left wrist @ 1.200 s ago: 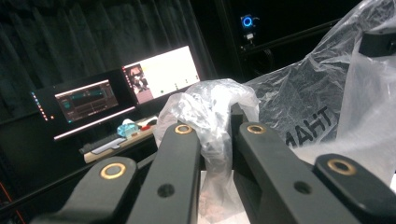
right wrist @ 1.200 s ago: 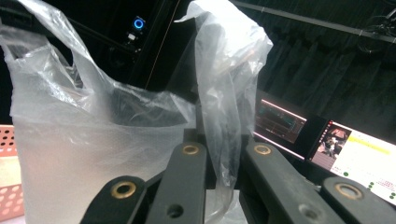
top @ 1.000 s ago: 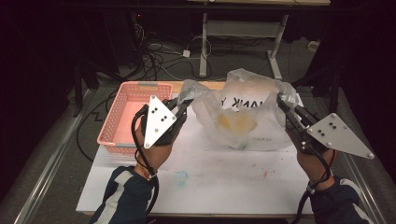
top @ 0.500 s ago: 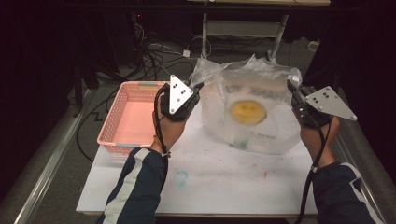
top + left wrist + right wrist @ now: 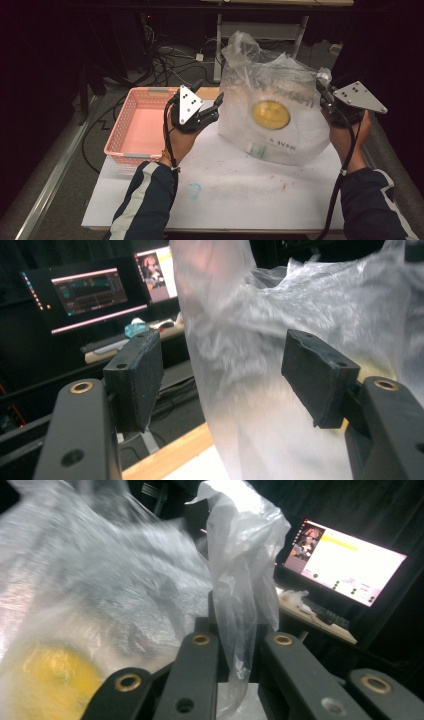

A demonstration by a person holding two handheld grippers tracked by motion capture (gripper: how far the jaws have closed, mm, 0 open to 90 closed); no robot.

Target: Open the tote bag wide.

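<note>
One bag: a clear plastic bag point(image 5: 272, 117) stood on the white table point(image 5: 225, 195), mouth up, with a yellow thing point(image 5: 270, 114) low inside it.
Axis: the bag's long axis ran roughly upright, its crumpled top leaning toward the far left.
Right hold: the right gripper point(image 5: 324, 91) had its jaws pinched together on the bag's right upper edge; in the right gripper view a twist of film point(image 5: 242, 580) rose from between them.
Left release: the left gripper point(image 5: 216, 106) had just been opening; its pads point(image 5: 137, 377) stood apart, with the bag's left wall passing between them but, as far as I could tell, pressed by neither.
Key relation: the bag lay straight ahead of the left jaws and just beside them, so the left hand was the free one and the right alone kept the bag up.
Risk, as a judgement: held by one edge, the bag might sag leftward.
Around: a pink basket point(image 5: 145, 95) sat empty left of the left hand, apart from the bag.
</note>
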